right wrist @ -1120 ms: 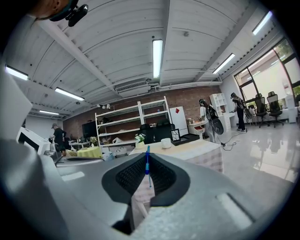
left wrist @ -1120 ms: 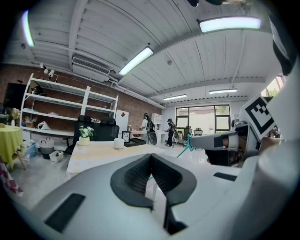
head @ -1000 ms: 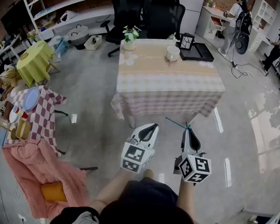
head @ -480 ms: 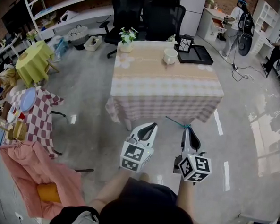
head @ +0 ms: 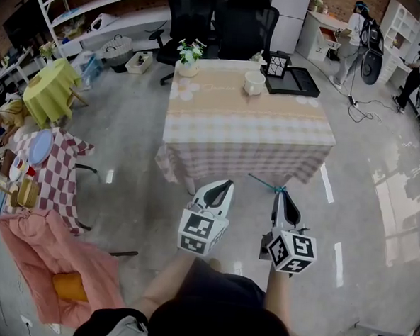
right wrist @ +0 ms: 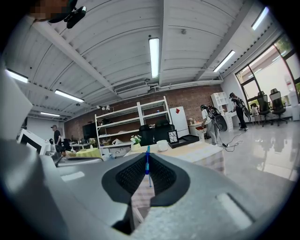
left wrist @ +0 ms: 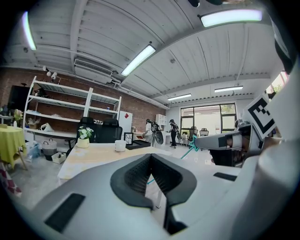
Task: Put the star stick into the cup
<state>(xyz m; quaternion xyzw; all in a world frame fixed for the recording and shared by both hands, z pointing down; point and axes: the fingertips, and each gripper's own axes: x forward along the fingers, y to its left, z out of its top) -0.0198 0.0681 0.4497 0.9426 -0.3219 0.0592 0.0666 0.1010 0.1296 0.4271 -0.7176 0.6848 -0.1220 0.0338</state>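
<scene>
A thin teal star stick (head: 266,184) is pinched at the tips of my right gripper (head: 283,196), which is shut on it; its shaft points left and away, with the star by the jaws. In the right gripper view the stick (right wrist: 147,165) stands upright between the pads. The white cup (head: 255,82) stands at the far side of the checked table (head: 248,130), well ahead of both grippers. It also shows as the cup (left wrist: 120,146) and the cup (right wrist: 162,145). My left gripper (head: 221,191) hangs beside the right one, shut, with nothing in it.
On the table's far edge are a flower pot (head: 189,58), a black lantern (head: 279,63) and a black tray (head: 295,79). Office chairs (head: 219,19) stand behind it. At the left are a small checked table (head: 53,172), a yellow stool (head: 53,90) and pink cloth (head: 63,254). People (head: 360,31) stand far right.
The table has drawn a little closer and shifted left in the head view. Both grippers keep their pose, and the stick stays in the right one.
</scene>
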